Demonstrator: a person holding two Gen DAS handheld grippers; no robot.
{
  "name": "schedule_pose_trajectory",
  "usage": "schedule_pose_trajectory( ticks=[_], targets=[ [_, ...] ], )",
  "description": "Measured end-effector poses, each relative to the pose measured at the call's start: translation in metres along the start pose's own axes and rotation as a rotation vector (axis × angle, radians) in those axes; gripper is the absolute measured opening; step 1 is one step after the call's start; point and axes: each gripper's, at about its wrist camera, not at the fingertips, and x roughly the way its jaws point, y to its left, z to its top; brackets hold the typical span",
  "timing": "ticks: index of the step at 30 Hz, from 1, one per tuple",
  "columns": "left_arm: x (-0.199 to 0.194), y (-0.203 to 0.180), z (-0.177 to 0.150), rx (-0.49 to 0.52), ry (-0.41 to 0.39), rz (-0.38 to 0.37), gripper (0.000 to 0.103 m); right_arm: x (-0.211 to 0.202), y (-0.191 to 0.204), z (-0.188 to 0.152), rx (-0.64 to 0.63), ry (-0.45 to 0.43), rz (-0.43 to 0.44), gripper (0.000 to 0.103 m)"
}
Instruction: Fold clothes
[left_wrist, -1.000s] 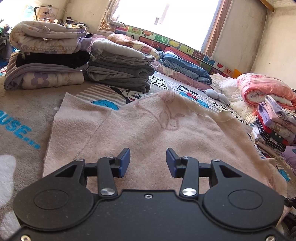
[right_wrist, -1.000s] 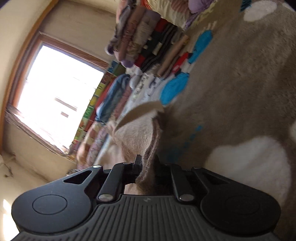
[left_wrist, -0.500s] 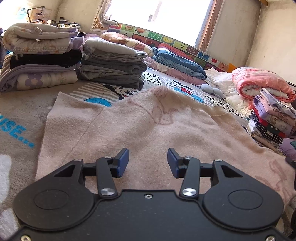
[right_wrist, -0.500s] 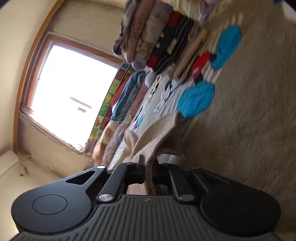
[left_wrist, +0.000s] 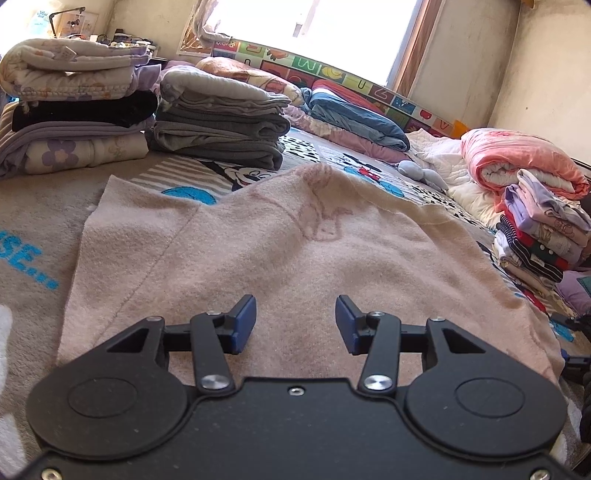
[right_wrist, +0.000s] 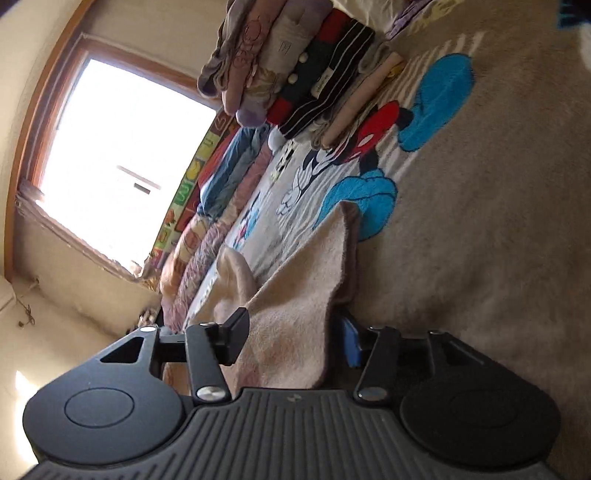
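My left gripper is spread wide over the pink garment, holding nothing; the garment lies flat mid-frame on the blanket, with bare blanket along its left edge. Stacks crowd upper left and a pile sits at right. Only the right view shows my right gripper parted, the garment's edge between its fingers; contact unclear.

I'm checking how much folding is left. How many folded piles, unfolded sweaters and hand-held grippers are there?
Folded piles: 5 (floral pile, grey pile, blue pile, pink quilt, small-clothes pile)
Unfolded: 1 (sweater)
Grippers: 2 (left hand-held gripper, right hand-held gripper)
Total: 8
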Motion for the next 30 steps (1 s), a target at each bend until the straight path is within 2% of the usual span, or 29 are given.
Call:
schedule_pose_trajectory(
  ticks=[3,4,5,6,7,9,11,12,15,16,18,19,20,24,26,30],
  targets=[
    [0.002,-0.001,-0.001,0.01,0.005,0.003,0.046,0.023,0.003,0.02,-0.009,0.081,-0.014,0.052],
    [0.003,-0.001,-0.002,0.01,0.007,0.004,0.046,0.028,0.003,0.021,-0.024,0.097,-0.02,0.036],
    [0.004,0.0,-0.002,0.009,0.009,0.006,0.046,0.033,0.004,0.023,-0.039,0.114,-0.027,0.007],
    [0.005,0.001,-0.002,0.006,0.012,0.008,0.046,0.033,0.009,0.023,-0.069,0.096,-0.04,0.008],
    [0.006,0.002,-0.002,0.004,0.015,0.009,0.046,0.023,0.02,0.022,-0.122,0.028,-0.064,0.008],
    [0.007,0.003,-0.002,-0.001,0.019,0.006,0.046,-0.004,0.047,0.024,-0.198,-0.085,-0.049,0.008],
    [0.009,0.003,-0.001,-0.004,0.024,-0.004,0.047,-0.015,0.071,0.026,-0.318,-0.103,-0.088,0.007],
    [0.011,0.003,-0.001,-0.003,0.027,-0.01,0.048,-0.006,0.073,0.028,-0.373,-0.068,-0.157,0.007],
    [0.014,0.0,-0.001,0.011,0.034,-0.015,0.048,0.026,0.049,0.03,-0.4,0.062,-0.327,0.011],
    [0.013,0.0,-0.001,0.009,0.034,-0.018,0.048,0.031,0.04,0.029,-0.397,0.085,-0.353,0.015],
    [0.012,-0.001,0.002,-0.001,0.026,-0.027,0.049,0.019,0.035,0.025,-0.363,0.042,-0.332,0.026],
    [0.011,-0.001,0.003,-0.003,0.02,-0.031,0.049,0.011,0.033,0.023,-0.338,0.019,-0.322,0.042],
    [0.01,-0.002,0.005,-0.005,0.014,-0.036,0.049,0.003,0.031,0.02,-0.309,0.003,-0.31,0.054],
    [0.006,-0.005,0.006,-0.002,0.006,-0.054,0.049,-0.035,0.023,-0.007,-0.165,-0.027,-0.266,0.056],
    [0.004,-0.008,0.005,0.002,0.005,-0.061,0.049,-0.056,0.017,-0.033,-0.046,-0.019,-0.218,0.056],
    [0.0,-0.012,0.004,0.008,-0.005,-0.072,0.049,-0.074,0.018,-0.079,0.084,0.01,-0.14,0.057]
  ],
)
